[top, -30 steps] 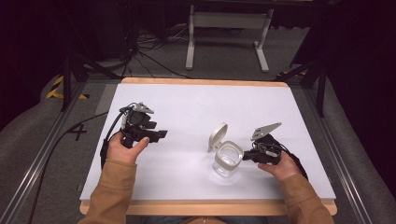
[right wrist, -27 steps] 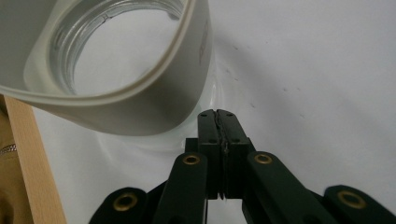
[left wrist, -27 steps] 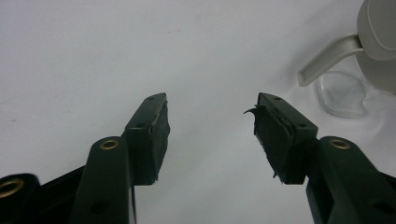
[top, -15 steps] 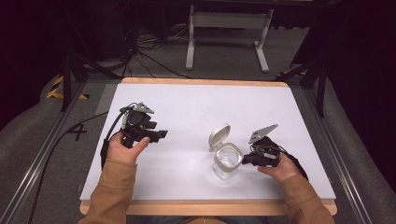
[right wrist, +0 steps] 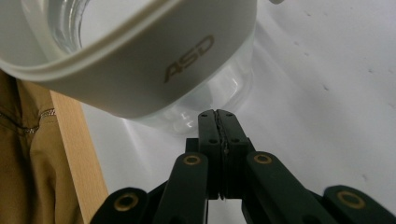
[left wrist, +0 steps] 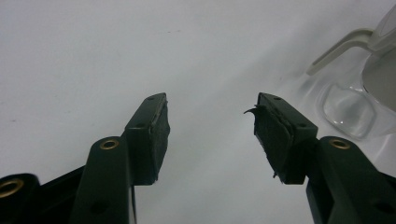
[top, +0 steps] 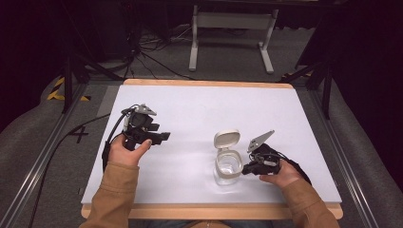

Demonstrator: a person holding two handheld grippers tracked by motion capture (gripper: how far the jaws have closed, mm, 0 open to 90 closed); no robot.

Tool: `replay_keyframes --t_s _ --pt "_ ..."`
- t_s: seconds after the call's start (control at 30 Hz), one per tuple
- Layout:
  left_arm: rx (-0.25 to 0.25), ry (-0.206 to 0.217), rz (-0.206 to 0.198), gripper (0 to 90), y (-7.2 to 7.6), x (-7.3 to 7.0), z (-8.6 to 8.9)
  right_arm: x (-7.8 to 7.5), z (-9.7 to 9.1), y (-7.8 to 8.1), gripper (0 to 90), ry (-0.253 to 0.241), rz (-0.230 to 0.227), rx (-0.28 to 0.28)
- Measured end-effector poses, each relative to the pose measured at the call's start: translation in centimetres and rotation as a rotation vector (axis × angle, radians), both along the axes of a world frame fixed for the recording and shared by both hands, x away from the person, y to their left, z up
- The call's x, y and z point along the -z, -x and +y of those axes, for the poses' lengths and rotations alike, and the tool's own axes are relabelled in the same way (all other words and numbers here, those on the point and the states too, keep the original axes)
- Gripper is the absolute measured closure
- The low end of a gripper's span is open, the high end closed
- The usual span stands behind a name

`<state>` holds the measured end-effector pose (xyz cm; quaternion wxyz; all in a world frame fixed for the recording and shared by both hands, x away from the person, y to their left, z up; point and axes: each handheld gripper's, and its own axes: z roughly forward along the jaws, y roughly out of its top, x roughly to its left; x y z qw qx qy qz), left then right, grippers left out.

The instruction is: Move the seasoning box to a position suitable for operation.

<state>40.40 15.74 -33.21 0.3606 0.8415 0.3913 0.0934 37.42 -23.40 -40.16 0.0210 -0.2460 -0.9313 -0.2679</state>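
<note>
The right hand-held gripper (top: 245, 170) has slid nearer the worktop's (top: 199, 102) front edge, jaws pressed together beside the open-lidded clear jar (top: 228, 166); the left hand-held gripper (top: 164, 137) hovers, jaws apart.

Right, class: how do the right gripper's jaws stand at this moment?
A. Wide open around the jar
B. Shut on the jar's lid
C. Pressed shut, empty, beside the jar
C: in the right gripper view the right gripper has its jaws pressed together with nothing between, just short of the jar.
</note>
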Motion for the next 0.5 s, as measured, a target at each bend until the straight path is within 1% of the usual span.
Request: replay_keyframes --t_s 0.03,0.07,0.13,0.17,0.27,0.33,0.37,0.43,0.47,0.5 --pt "-0.001 0.001 0.000 45.1 0.0 0.0 0.0 0.0 0.1 0.1 89.7 0.005 0.006 0.004" --pt "0.001 0.002 0.000 45.1 0.0 0.0 0.0 0.1 0.2 0.1 89.7 0.004 0.004 -0.006" --pt "0.000 0.004 0.001 45.1 0.0 0.0 0.0 0.1 0.5 0.3 89.7 0.010 0.012 -0.013" --pt "0.000 0.004 0.001 45.1 0.0 0.0 0.0 0.2 0.6 0.3 89.7 0.009 0.014 -0.027" --pt "-0.001 0.002 -0.001 45.1 0.0 0.0 0.0 0.2 0.9 0.4 89.6 0.011 0.024 -0.034" --pt "-0.003 0.008 -0.004 45.1 0.0 0.0 0.0 0.2 1.1 0.6 89.7 0.021 0.021 -0.043" --pt "0.001 0.008 -0.006 45.1 0.0 0.0 0.1 0.3 1.3 0.6 89.6 0.016 0.023 -0.053" --pt "0.002 0.004 -0.007 45.1 0.0 0.0 0.1 0.3 1.4 0.6 89.6 0.024 0.017 -0.052" --pt "0.002 0.004 -0.007 45.1 -0.1 0.0 0.1 0.3 1.5 0.7 89.6 0.024 0.023 -0.051" --pt "-0.001 0.010 -0.005 45.1 -0.1 0.0 0.0 0.3 1.5 0.7 89.6 0.027 0.022 -0.050"
